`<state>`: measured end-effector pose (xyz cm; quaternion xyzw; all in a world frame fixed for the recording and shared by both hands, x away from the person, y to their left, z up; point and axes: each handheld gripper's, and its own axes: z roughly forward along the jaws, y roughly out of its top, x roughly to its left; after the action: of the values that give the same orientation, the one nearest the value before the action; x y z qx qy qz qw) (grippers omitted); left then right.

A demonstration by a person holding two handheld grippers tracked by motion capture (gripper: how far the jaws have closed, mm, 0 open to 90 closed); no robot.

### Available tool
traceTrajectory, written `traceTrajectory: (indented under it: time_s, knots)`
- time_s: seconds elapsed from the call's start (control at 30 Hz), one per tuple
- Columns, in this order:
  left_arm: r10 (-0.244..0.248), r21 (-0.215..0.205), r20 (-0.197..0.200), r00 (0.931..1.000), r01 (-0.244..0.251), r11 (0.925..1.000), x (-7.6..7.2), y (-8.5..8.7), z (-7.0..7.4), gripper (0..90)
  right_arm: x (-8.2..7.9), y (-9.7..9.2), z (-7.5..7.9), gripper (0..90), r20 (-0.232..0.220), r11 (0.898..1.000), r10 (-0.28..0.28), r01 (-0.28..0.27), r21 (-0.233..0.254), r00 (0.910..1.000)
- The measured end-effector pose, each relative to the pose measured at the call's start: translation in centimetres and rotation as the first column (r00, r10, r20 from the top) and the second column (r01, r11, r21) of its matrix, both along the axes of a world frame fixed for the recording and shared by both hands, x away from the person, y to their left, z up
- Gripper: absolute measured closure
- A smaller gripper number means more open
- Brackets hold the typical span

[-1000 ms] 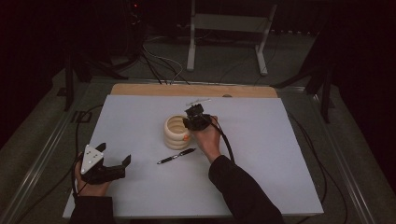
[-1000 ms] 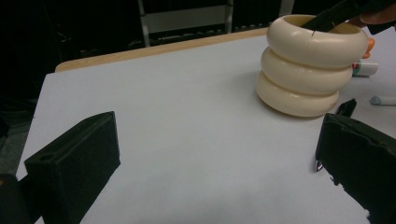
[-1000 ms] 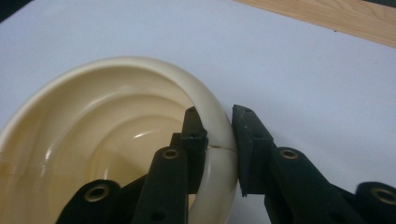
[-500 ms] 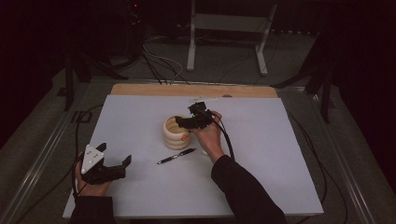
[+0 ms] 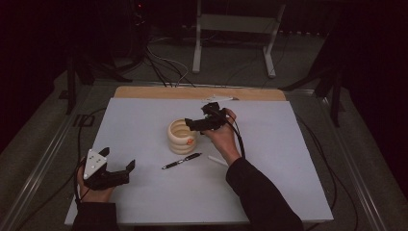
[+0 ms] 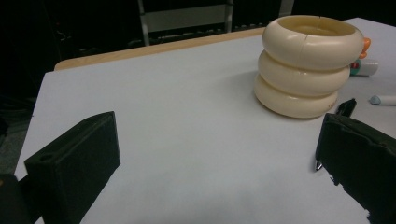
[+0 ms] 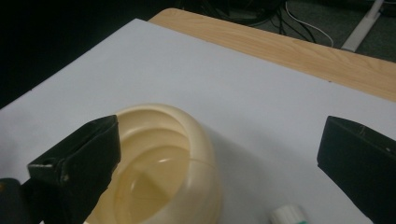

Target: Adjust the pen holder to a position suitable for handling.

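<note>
A cream cup (image 5: 182, 136) made of three stacked rings stands in the middle of the white table top. My right gripper (image 5: 191, 124) hovers over the cup's right rim, pointing left. Its jaws have just been opening and now stand wide apart with nothing gripped. The right gripper view looks down past the right gripper (image 7: 219, 163) into the cup (image 7: 163, 172). A black pen (image 5: 182, 160) lies in front of the cup. My left gripper (image 5: 118, 159) rests open near the front left corner. The left gripper (image 6: 219, 158) faces the cup (image 6: 308, 65), well short of it.
A white marker (image 5: 217, 160) lies beside the right forearm, right of the pen. A small orange thing (image 5: 191, 141) sits at the cup's base. A wooden strip (image 5: 192, 93) runs along the table's far edge. Cables (image 5: 166, 62) and a metal stand (image 5: 231, 33) occupy the floor beyond.
The right gripper has lifted a little above the cup and its jaws have opened wide. The left gripper has stayed where it was.
</note>
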<state>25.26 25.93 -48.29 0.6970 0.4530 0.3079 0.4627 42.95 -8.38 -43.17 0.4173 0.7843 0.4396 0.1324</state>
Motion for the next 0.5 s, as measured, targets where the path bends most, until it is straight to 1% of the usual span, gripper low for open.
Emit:
traceTrajectory:
  time_s: [0.37,0.5]
  knots:
    - [-0.001,0.001,0.000,1.0000,0.001,1.0000,0.0,0.0,0.0,0.2,-0.3,-1.1,0.7,0.1,0.025,0.997,0.063,-0.062,-0.053,0.9977]
    - [0.000,0.000,0.001,1.0000,0.000,1.0000,0.0,0.0,0.0,0.2,-0.4,-1.5,0.9,0.1,0.039,0.995,0.073,-0.070,-0.072,0.9965]
